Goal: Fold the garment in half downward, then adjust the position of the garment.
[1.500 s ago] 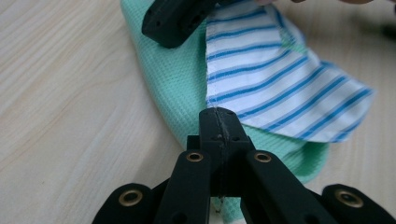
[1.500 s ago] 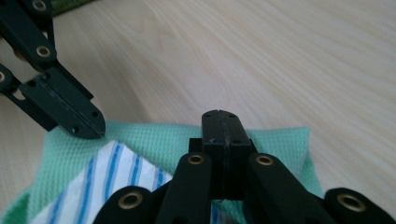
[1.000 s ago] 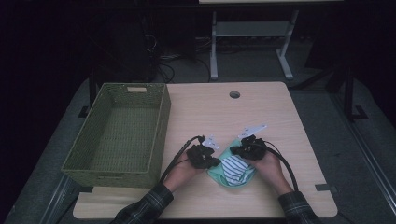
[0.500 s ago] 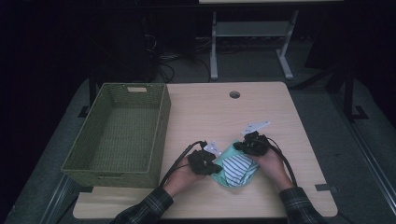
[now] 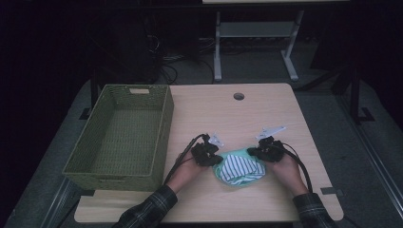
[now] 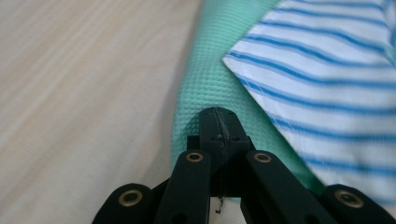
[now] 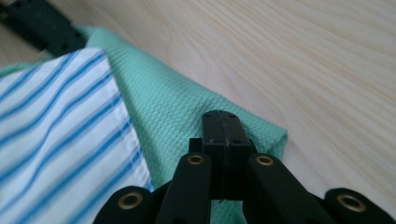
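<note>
Near the table's point(image 5: 285, 114) front edge lies the cloth point(image 5: 240, 168), green with a striped piece on top. The left gripper point(image 6: 218, 122) and right gripper point(image 7: 223, 125) each pinch its green edge, jaws pressed together, seemingly mid-fold. Next, likely lifting both ends together toward the basket point(image 5: 119, 137).

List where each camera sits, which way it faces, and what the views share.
High view: above the table, facing forward and down; forearms, left tool, right tool, basket.
Left gripper view: on the left tool, facing along its shut jaws.
Right gripper view: on the right tool, likewise.
Shared: green cloth, striped cloth.
</note>
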### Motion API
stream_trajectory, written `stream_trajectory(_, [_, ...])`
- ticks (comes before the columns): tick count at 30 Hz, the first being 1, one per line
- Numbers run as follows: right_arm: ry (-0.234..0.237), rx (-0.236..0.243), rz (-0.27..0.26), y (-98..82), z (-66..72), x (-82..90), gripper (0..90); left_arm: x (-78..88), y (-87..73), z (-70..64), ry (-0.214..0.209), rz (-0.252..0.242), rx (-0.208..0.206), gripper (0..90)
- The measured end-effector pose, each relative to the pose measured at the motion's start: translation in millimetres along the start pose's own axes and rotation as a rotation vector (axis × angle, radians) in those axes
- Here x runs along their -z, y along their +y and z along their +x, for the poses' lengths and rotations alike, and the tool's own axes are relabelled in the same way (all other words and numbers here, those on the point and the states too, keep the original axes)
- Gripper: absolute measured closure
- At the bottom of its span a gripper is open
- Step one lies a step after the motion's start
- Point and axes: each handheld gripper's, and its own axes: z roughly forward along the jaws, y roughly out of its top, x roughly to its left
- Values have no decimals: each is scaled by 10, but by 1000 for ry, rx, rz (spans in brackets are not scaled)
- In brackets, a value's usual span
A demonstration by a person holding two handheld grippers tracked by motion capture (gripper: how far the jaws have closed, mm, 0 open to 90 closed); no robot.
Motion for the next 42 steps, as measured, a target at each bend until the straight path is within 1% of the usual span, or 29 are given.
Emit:
stream_trajectory(1, [0,-2,-1,-11,-3,9,899,-9,19,28,6,0,-5,894])
stream_trajectory(2, [-2,-2,3,-28,-7,30,899,-22,30,38,11,-9,2,895])
stream_trajectory(3, [-3,-6,5,-36,-7,43,899,-33,53,63,13,-3,0,894])
stream_trajectory(9, [-7,-18,7,-88,-21,97,899,-80,115,123,31,-19,4,894])
stream_trajectory(12, [-11,-21,5,-91,-14,114,899,-58,117,136,22,-29,13,894])
stream_trajectory(13, [-12,-16,-1,-90,-16,121,899,-27,114,137,18,-44,19,892])
stream_trajectory(16, [-12,-19,-30,-67,-25,182,899,66,103,122,22,-69,23,819])
stream_trajectory(17, [-15,-15,-41,-64,-35,192,899,114,86,116,21,-70,18,795])
stream_trajectory(18, [-17,-24,-52,-56,-43,208,898,140,75,111,21,-70,19,761])
stream_trajectory(19, [-20,-20,-56,-55,-55,216,899,172,48,94,18,-82,34,740])
stream_trajectory(20, [-20,-22,-67,-51,-76,224,899,199,24,83,19,-84,37,709])
stream_trajectory(21, [-19,-26,-72,-52,-96,227,899,231,-5,74,21,-77,29,678])
stream_trajectory(22, [-17,-29,-79,-50,-115,226,899,259,-40,52,20,-77,36,651])
stream_trajectory(23, [-19,-36,-83,-48,-136,227,899,277,-62,43,19,-74,36,607])
stream_trajectory(24, [-16,-34,-89,-45,-151,223,898,293,-83,35,18,-72,38,583])
stream_trajectory(25, [-16,-36,-81,-33,-160,224,899,321,-115,24,10,-71,40,557])
stream_trajectory(26, [-26,-29,-86,-13,-172,231,899,339,-132,20,5,-72,44,521])
stream_trajectory(28, [-23,-31,-108,20,-204,238,899,376,-179,-1,-9,-79,58,461])
stream_trajectory(29, [-29,-27,-110,41,-228,232,899,388,-193,-13,-11,-71,57,431])
stream_trajectory(30, [-29,-28,-120,47,-243,224,899,394,-208,-29,-10,-71,60,410])
stream_trajectory(31, [-21,-40,-125,51,-256,212,899,405,-242,-65,-12,-79,68,396])
stream_trajectory(32, [-19,-45,-124,50,-285,169,899,418,-260,-72,-14,-69,59,371])
stream_trajectory(33, [-21,-48,-118,49,-294,145,898,425,-287,-96,-13,-71,64,355])
stream_trajectory(34, [-22,-53,-113,43,-312,108,899,438,-309,-103,-14,-62,53,329])
stream_trajectory(36, [-24,-55,-113,38,-330,65,899,440,-339,-133,-16,-64,68,297])
stream_trajectory(38, [-25,-59,-97,30,-343,30,899,451,-383,-153,-15,-45,55,266])
stream_trajectory(39, [-28,-58,-76,17,-347,19,899,443,-395,-172,-16,-54,70,253])
stream_trajectory(40, [-30,-61,-67,8,-347,18,898,446,-408,-172,-14,-39,53,246])
stream_trajectory(42, [-29,-59,-56,-16,-349,36,899,439,-428,-189,-10,-35,51,230])
